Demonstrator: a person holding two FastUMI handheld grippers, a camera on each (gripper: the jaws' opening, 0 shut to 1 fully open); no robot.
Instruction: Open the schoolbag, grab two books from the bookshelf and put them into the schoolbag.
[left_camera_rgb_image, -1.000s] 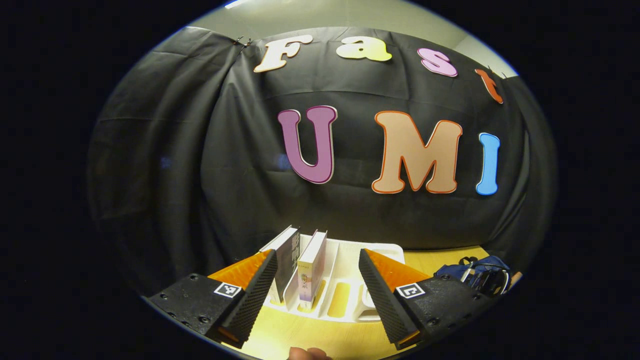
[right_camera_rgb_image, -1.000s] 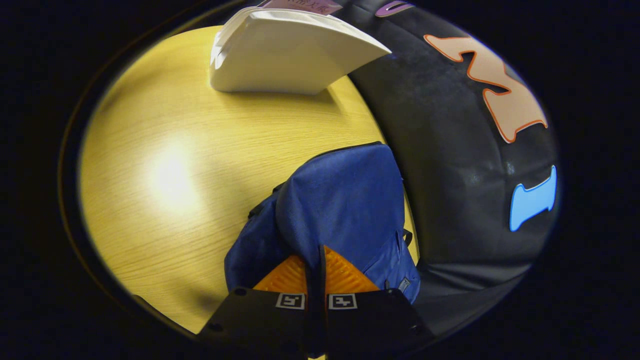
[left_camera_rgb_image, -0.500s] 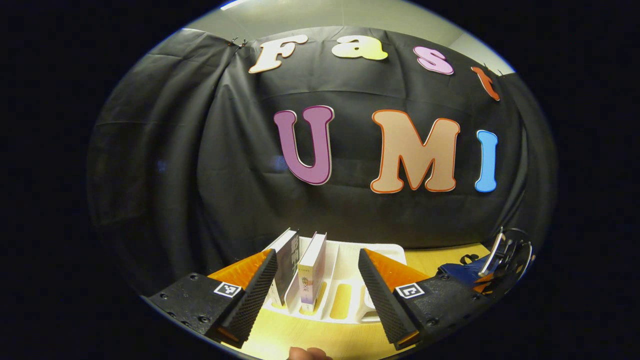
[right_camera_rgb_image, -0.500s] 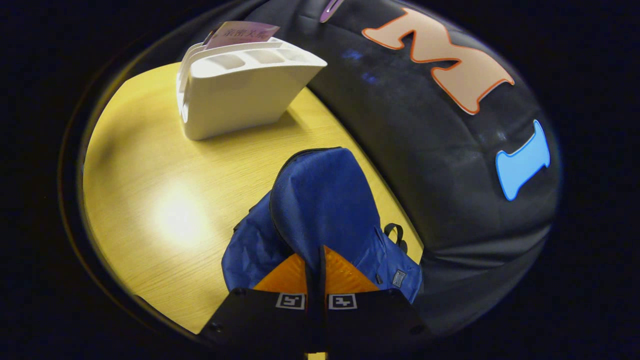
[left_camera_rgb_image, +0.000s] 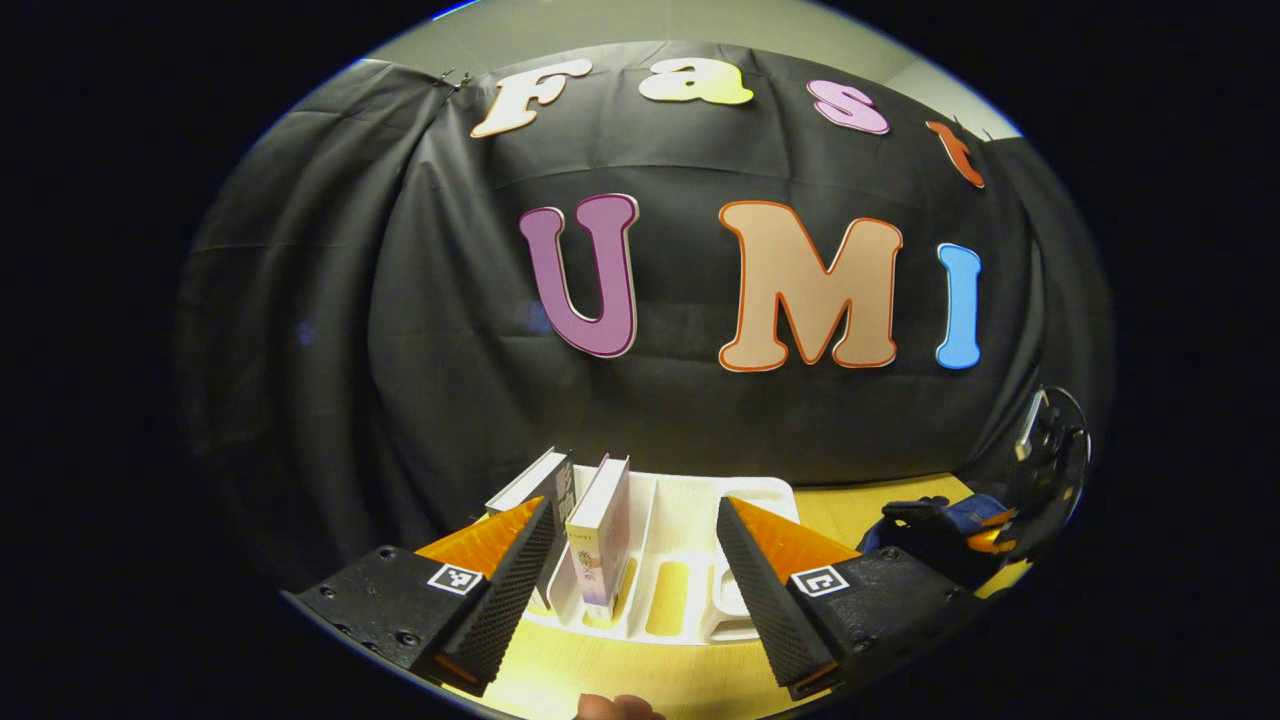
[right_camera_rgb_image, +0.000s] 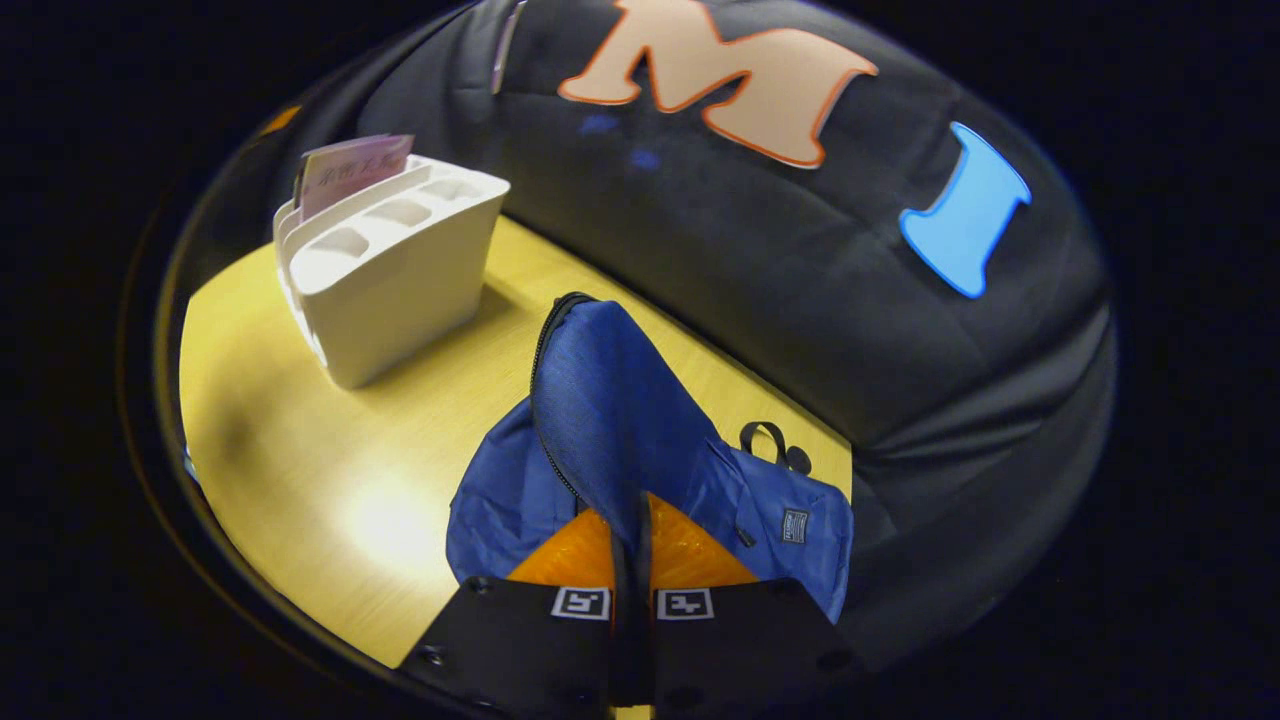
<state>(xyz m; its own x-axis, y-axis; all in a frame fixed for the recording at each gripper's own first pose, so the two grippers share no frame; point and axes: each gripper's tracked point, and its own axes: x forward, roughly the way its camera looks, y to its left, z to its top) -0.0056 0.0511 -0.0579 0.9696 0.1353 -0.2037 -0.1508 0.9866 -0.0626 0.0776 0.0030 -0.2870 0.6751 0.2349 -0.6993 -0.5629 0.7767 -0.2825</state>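
Right claw (right_camera_rgb_image: 632, 520) pinches the schoolbag (right_camera_rgb_image: 610, 400); left claw (left_camera_rgb_image: 632, 560) gapes wide before bookshelf (left_camera_rgb_image: 690, 560).

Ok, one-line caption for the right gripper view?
Right gripper shut on the blue schoolbag's flap, white bookshelf beyond on the table.
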